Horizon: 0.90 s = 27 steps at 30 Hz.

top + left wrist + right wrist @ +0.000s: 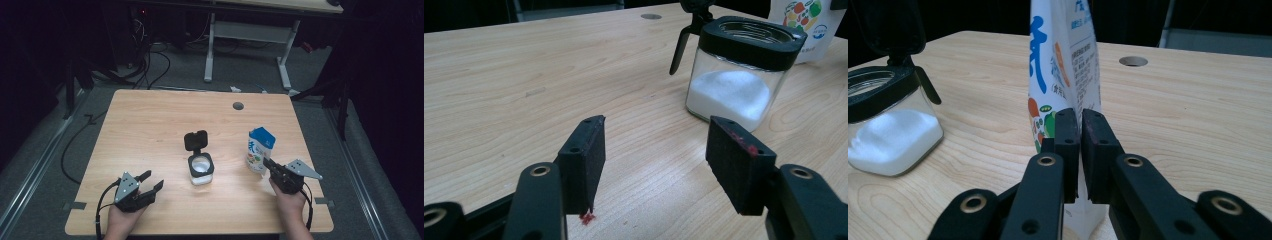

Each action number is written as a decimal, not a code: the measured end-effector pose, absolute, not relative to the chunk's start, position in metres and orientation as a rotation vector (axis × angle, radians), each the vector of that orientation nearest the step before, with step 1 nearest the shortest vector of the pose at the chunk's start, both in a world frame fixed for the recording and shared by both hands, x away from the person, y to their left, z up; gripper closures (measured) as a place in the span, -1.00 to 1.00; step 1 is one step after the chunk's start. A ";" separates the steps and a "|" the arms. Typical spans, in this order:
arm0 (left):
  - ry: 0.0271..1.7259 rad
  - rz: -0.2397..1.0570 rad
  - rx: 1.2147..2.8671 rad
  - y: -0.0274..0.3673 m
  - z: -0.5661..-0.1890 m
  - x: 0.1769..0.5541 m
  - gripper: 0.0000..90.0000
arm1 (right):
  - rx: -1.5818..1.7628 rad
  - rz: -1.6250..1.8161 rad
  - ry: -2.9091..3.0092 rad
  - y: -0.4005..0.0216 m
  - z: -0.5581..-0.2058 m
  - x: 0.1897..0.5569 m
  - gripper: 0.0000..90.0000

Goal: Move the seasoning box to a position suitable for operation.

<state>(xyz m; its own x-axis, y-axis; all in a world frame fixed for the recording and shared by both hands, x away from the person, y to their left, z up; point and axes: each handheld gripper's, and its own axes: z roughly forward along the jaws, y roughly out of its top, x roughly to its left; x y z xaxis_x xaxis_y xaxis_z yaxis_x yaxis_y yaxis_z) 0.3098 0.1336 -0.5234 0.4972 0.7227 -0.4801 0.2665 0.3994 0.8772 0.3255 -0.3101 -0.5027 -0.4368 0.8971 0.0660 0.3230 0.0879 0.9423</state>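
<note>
Salt pouch [1063,65] — upright beside open jar [201,169], edge pinched in right gripper's [1080,150] near-closed jaws, ready for pouring.

The pale wooden surface [150,130] carries a lidded glass jar [200,169] of white powder at its middle and an upright pouch [260,150] to its right.

Wooden table [150,130], grey desk frame [247,35]
</note>
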 end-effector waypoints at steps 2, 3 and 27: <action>1.057 0.370 1.170 0.134 -0.524 0.310 -0.08 | 1.207 1.355 1.817 -0.311 -0.504 0.325 0.88; 1.057 0.369 1.169 0.134 -0.524 0.310 -0.08 | 1.207 1.354 1.811 -0.311 -0.504 0.325 0.87; 1.072 0.376 1.194 0.134 -0.525 0.311 -0.06 | 1.235 1.290 1.837 -0.311 -0.509 0.317 0.42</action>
